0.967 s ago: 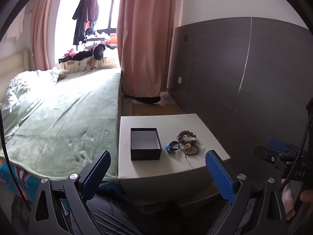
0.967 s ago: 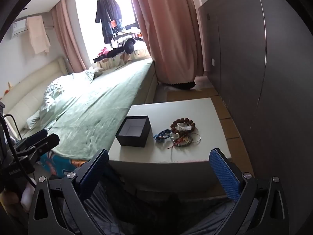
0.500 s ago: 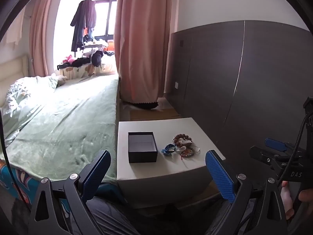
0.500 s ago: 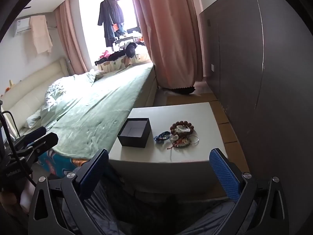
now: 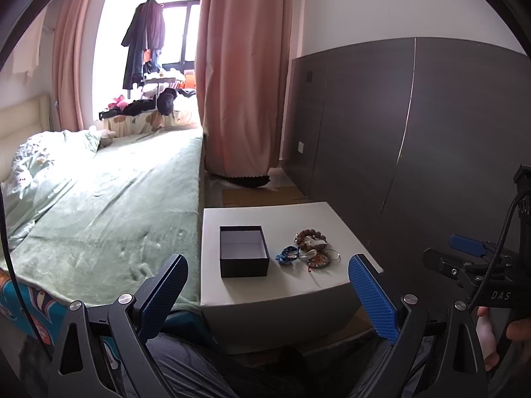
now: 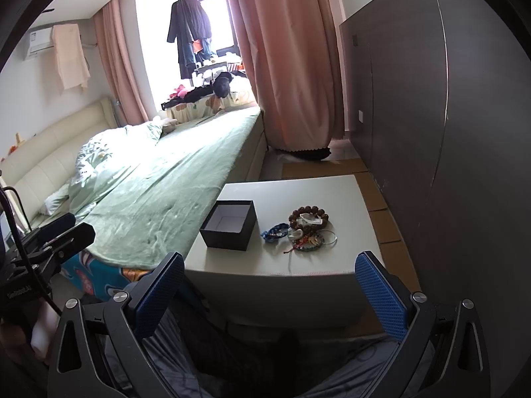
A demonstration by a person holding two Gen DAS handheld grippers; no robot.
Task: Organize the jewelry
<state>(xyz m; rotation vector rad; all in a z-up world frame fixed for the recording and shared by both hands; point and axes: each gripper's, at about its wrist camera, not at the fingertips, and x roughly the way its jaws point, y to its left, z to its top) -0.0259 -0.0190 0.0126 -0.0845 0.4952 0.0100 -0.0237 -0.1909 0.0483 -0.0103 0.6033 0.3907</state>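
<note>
Both grippers are hanging back from the white table, nothing in either one. The left gripper fills the bottom of its own frame with its blue fingers spread wide, released, and the right gripper looks the same in its view, fingers splayed apart and empty. On the table, just below the middle of both frames, there's a black box with no lid, pale inside, looks empty from here. Just to its right sits the jewelry pile, close to the box but not touching it: a brown bead bracelet at the back, a blue bracelet nearest the box, a thin silver ring-shaped bangle on the right, and some reddish tangled bits in front that I can't really make out. The green bed runs along the table's left side, filling the left-centre of the frame. You can also spot the right gripper at the right edge of the left view, a hand wrapped round its handle.
</note>
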